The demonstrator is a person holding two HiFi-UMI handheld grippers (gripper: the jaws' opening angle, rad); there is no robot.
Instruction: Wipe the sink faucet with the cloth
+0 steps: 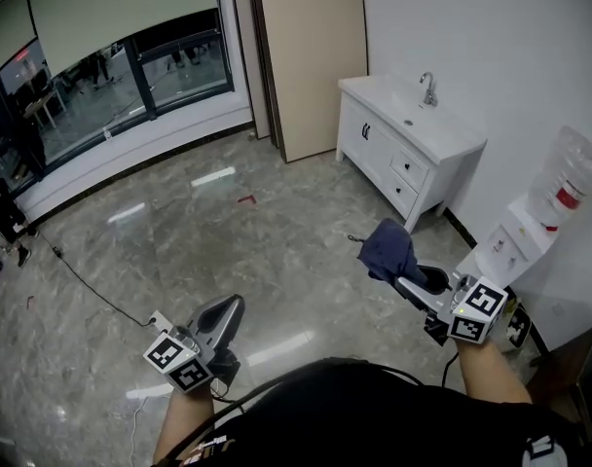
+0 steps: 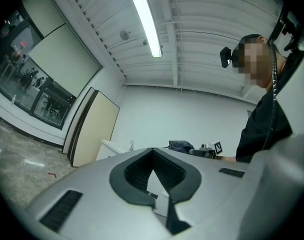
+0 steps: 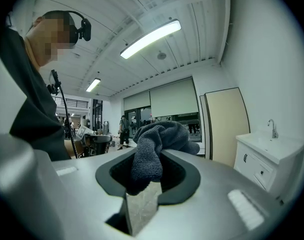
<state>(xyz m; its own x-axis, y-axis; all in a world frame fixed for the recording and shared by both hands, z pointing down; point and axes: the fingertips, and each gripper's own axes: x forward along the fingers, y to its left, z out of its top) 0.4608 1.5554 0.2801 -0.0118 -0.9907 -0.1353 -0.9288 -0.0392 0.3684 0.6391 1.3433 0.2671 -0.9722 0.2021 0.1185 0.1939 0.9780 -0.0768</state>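
Note:
A dark blue cloth [image 1: 388, 251] hangs bunched from my right gripper [image 1: 405, 278], which is shut on it at the lower right of the head view. In the right gripper view the cloth [image 3: 153, 148] fills the gap between the jaws and flops over their tips. The chrome faucet [image 1: 428, 88] stands on a white sink cabinet [image 1: 442, 142] against the far right wall, well ahead of both grippers. It is small in the right gripper view, where the faucet [image 3: 272, 128] is at the right. My left gripper [image 1: 235, 304] is shut and empty at the lower left.
A water dispenser [image 1: 554, 197] stands by the right wall, close to my right hand. A beige door panel [image 1: 311, 56] is left of the cabinet. Large windows [image 1: 111, 86] line the far left, and a black cable [image 1: 82, 285] trails over the marble floor.

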